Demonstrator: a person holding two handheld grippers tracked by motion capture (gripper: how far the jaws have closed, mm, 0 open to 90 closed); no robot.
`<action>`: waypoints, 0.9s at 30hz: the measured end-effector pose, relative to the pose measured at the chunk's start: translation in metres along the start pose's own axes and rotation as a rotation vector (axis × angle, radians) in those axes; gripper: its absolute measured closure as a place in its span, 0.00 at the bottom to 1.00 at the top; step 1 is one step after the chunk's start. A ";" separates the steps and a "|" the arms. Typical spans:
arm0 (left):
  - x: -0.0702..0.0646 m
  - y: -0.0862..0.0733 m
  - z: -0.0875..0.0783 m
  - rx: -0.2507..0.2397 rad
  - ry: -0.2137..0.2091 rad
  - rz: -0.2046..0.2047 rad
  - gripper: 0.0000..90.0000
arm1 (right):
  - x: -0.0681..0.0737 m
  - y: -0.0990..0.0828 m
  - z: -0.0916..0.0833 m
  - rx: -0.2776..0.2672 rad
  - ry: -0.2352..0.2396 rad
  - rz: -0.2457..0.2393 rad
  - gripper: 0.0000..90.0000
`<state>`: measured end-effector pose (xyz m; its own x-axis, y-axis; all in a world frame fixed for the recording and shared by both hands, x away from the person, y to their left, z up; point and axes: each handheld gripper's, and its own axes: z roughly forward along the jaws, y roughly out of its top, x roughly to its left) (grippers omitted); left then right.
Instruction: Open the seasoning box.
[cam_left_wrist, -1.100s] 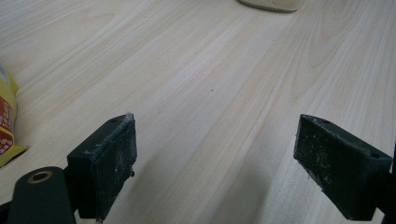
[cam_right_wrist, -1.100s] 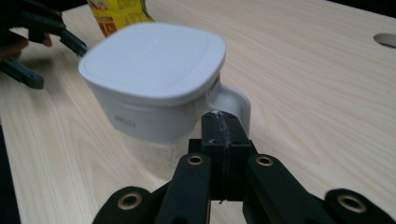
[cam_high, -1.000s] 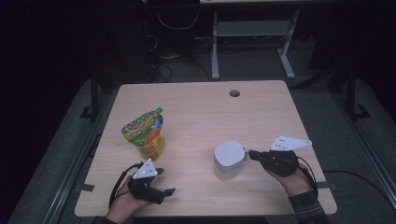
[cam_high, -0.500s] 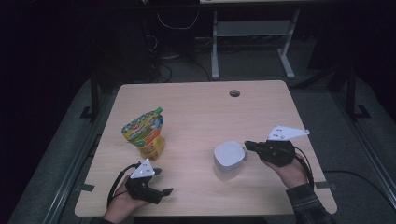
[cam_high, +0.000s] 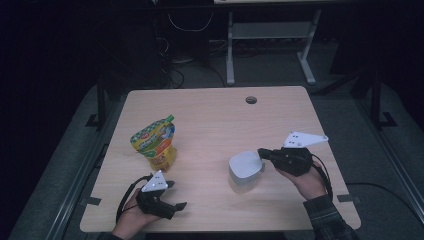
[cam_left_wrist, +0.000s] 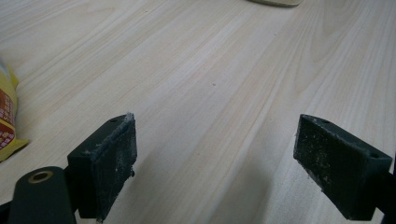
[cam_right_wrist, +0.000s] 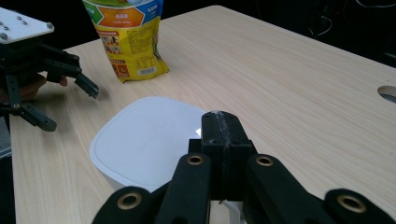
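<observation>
A white lidded tub (cam_high: 245, 170) stands on the wooden table (cam_high: 215, 115) right of centre. My right gripper (cam_high: 260, 151) is shut, with its tips resting at the tub's upper right edge. In the right gripper view its joined jaws (cam_right_wrist: 219, 122) lie over the near rim of the tub (cam_right_wrist: 144, 135); I cannot tell whether they pinch anything. A yellow-green snack pouch (cam_high: 155, 142) stands upright at the left. My left gripper (cam_high: 176, 195) sits low near the front edge, open, with bare wood between its pads (cam_left_wrist: 112, 163).
A round cable hole (cam_high: 251, 100) sits near the table's far edge. Beyond the table is a dark floor with cables and a metal frame (cam_high: 270, 35). Bare wood lies between the pouch (cam_right_wrist: 128, 37) and the tub, and the left gripper (cam_right_wrist: 70, 108) hovers beside it.
My right gripper has risen slightly and drawn in toward the tub's edge. The tub, the pouch and the left gripper have stayed put.
</observation>
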<state>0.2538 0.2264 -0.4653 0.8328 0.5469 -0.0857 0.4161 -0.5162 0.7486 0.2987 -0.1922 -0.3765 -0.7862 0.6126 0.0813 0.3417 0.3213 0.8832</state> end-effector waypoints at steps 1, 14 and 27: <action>0.000 0.000 0.000 -0.001 -0.001 -0.002 0.14 | 0.000 0.000 0.000 0.001 0.001 -0.001 1.00; -0.002 -0.001 -0.002 0.000 0.007 0.002 0.14 | 0.001 -0.002 0.006 0.025 0.006 -0.018 1.00; -0.002 -0.001 -0.003 0.000 0.004 0.003 0.14 | 0.000 -0.004 0.010 0.037 -0.009 -0.018 1.00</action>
<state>0.2505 0.2274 -0.4642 0.8326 0.5480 -0.0803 0.4132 -0.5181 0.7488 0.3024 -0.1863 -0.3848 -0.7877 0.6129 0.0615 0.3468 0.3587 0.8667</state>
